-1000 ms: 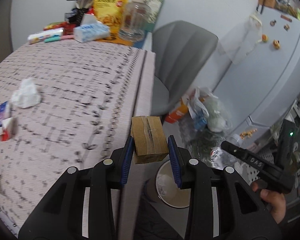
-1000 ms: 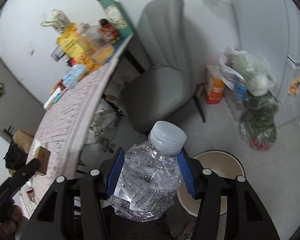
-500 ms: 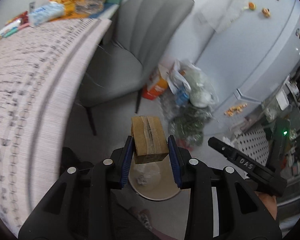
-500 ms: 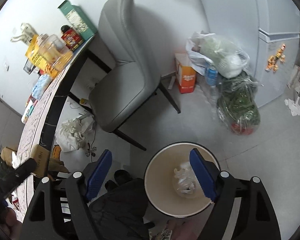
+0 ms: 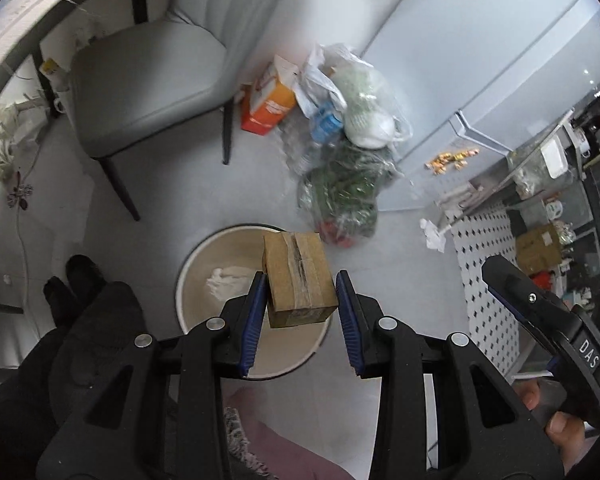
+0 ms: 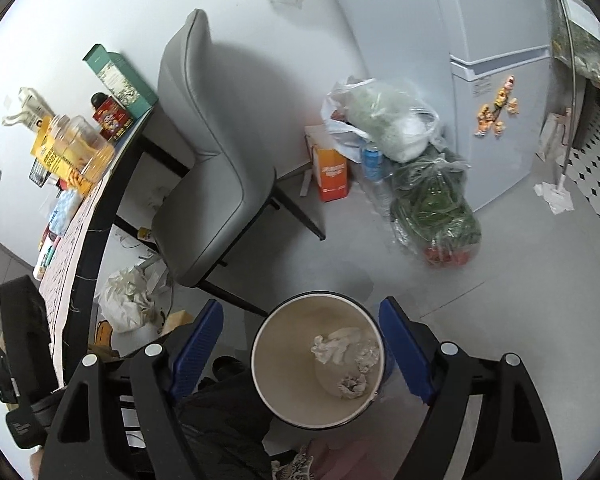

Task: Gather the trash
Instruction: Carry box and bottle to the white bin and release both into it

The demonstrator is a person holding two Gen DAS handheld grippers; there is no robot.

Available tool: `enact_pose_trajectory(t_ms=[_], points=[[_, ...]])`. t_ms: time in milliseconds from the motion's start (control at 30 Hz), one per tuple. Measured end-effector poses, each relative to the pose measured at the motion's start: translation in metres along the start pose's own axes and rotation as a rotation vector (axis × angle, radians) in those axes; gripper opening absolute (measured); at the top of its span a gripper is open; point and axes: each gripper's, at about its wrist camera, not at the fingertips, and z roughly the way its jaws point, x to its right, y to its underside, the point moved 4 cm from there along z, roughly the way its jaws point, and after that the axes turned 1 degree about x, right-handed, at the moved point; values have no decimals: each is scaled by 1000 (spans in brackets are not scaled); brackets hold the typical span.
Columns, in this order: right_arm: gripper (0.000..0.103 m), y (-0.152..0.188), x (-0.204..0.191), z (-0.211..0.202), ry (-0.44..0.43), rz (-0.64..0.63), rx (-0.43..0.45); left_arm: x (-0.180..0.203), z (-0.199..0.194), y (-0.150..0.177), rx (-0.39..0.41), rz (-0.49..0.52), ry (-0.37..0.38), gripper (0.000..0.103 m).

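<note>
My left gripper [image 5: 301, 282] is shut on a small brown cardboard box [image 5: 298, 276] sealed with tape. It holds the box above the far right part of a round cream trash bin [image 5: 192, 268] on the floor. A white tissue [image 5: 224, 280] lies in the bin. My right gripper [image 6: 300, 307] stands open and empty over the same bin [image 6: 266, 376]. In the right wrist view the bin holds crumpled tissue [image 6: 332, 346] and a crushed clear plastic bottle [image 6: 364, 360]. The right gripper's body [image 5: 540, 312], in a hand, shows at the right of the left wrist view.
A grey chair [image 6: 220, 152] stands beyond the bin beside the table edge [image 6: 100, 208]. An orange carton [image 6: 332, 172] and plastic bags of greens [image 6: 432, 208] sit by the white fridge [image 6: 500, 120]. A person's dark legs [image 5: 80, 320] are left of the bin.
The left gripper swung off the table with the box and came down over the bin. The right gripper opened, and the bottle it held now lies in the bin.
</note>
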Motion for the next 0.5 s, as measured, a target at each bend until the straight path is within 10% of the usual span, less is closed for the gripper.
enact_pose_trajectory(t_ms=[167, 500], points=[[82, -1, 6, -10, 14, 13, 15, 4, -10, -2, 30, -32, 56, 76], [86, -5, -22, -27, -10, -6, 55, -17, -67, -17, 140, -68, 86, 92]])
